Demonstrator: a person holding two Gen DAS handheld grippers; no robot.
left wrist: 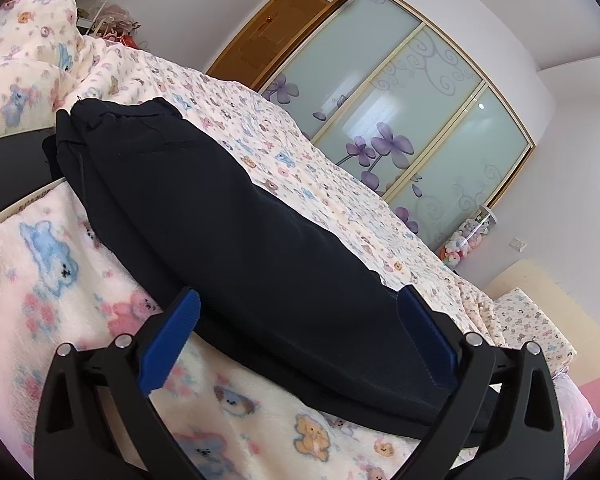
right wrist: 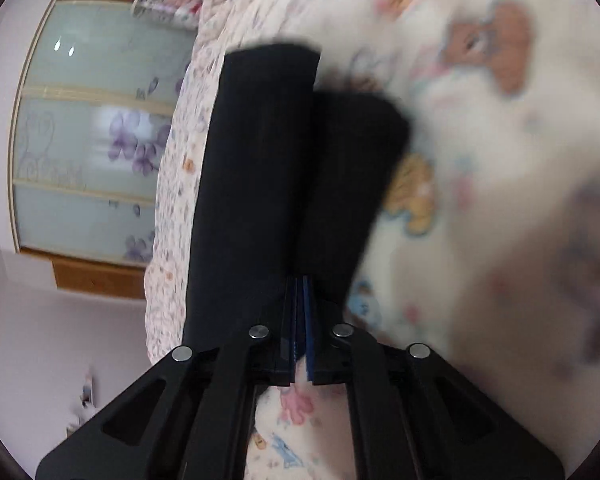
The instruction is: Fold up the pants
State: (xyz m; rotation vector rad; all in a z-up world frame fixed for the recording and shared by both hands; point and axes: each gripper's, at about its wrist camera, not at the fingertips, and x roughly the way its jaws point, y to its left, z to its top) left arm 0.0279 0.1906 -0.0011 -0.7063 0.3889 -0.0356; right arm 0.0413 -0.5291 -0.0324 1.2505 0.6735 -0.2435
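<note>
Meanwhile, the right claw (right wrist: 300, 312) pinches the black pants (right wrist: 268, 168), the left claw (left wrist: 300, 336) spread wide.

Room around my work area. A bed (left wrist: 340, 200) with a cream bear-print blanket (left wrist: 52, 280) fills the centre and lower left of my left view. At upper right stands a wardrobe (left wrist: 420, 100) with three frosted sliding panels bearing purple flowers, beside a brown wooden door (left wrist: 268, 36). White walls (left wrist: 572, 120) curve around it. A container of plush toys (left wrist: 466, 236) sits at the wardrobe's foot. Lamp reflections glint on the glass (right wrist: 64, 46).
</note>
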